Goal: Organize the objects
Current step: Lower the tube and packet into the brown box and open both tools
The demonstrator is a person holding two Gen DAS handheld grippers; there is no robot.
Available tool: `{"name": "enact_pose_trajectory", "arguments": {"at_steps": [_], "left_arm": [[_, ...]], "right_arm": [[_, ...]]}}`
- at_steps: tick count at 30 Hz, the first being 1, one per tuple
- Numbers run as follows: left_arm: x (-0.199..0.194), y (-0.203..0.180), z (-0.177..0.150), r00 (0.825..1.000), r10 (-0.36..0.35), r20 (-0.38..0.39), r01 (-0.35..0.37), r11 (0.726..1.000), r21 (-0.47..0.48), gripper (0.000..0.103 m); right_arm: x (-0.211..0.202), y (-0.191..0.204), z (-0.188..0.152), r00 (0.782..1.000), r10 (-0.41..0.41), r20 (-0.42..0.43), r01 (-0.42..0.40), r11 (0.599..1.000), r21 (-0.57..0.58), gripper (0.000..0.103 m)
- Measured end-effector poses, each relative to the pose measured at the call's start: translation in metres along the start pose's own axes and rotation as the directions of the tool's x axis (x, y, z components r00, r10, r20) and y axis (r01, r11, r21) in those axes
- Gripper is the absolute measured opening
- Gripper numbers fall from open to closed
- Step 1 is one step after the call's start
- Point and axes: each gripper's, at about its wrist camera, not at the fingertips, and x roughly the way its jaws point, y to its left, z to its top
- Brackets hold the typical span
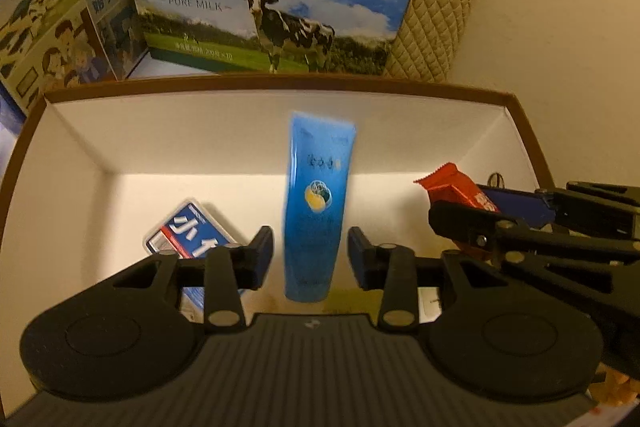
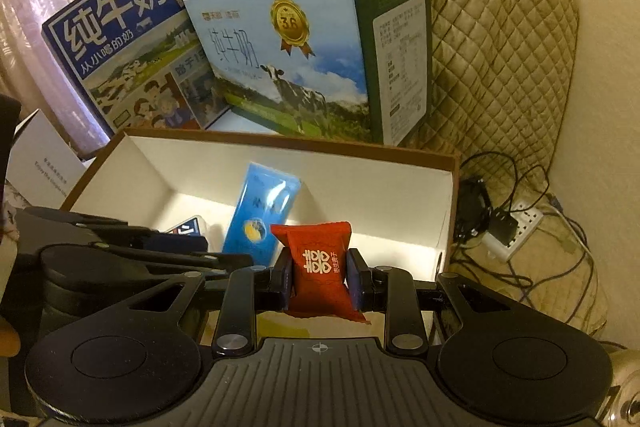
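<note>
Sorting into the box: tube let go, candy next

Left wrist view: our left gripper [image 1: 311,255] stands released, its pads clear of the blue tube [image 1: 316,203], which looks blurred and leans on the back wall of the box [image 1: 276,85]; we judge it was just dropped there. A small blue packet [image 1: 188,227] lies at 9 o'clock.
Right wrist view: our right gripper [image 2: 319,277] is clenched on the red candy [image 2: 318,267], held above the box's near edge, likely ready to lower at 12 o'clock.
</note>
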Motion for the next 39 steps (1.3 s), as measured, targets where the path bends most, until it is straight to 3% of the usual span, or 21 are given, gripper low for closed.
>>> {"name": "enact_pose_trajectory", "arguments": {"at_steps": [13,15,19,23,30,39], "left_arm": [[-0.005,0.023,-0.003,0.999,0.045,0.003,-0.045,0.999,-0.001,0.052],[-0.007,0.025,-0.003,0.998,0.055,0.004,-0.055,0.998,-0.001,0.053],[-0.014,0.027,-0.006,0.998,0.061,0.009,-0.061,0.998,-0.002,0.064],[-0.023,0.028,-0.009,0.997,0.072,0.018,-0.072,0.997,0.007,0.065],[-0.042,0.030,-0.017,0.996,0.083,0.035,-0.083,0.996,-0.008,0.077],[-0.084,0.033,-0.034,0.991,0.101,0.082,-0.095,0.993,-0.076,0.083]], "right_arm": [[0.013,0.006,0.007,1.000,-0.007,0.010,0.007,0.999,-0.037,0.025],[0.013,0.006,0.009,1.000,-0.008,0.015,0.009,0.999,-0.047,0.027],[0.006,0.007,0.008,1.000,-0.001,0.024,0.003,0.997,-0.071,0.046],[-0.003,0.009,0.004,1.000,0.003,0.021,-0.001,0.996,-0.084,0.048],[-0.023,0.015,-0.011,1.000,0.018,0.013,-0.016,0.996,-0.091,0.052],[-0.060,0.025,-0.031,0.999,0.037,0.033,-0.035,0.998,-0.061,0.066]]}}
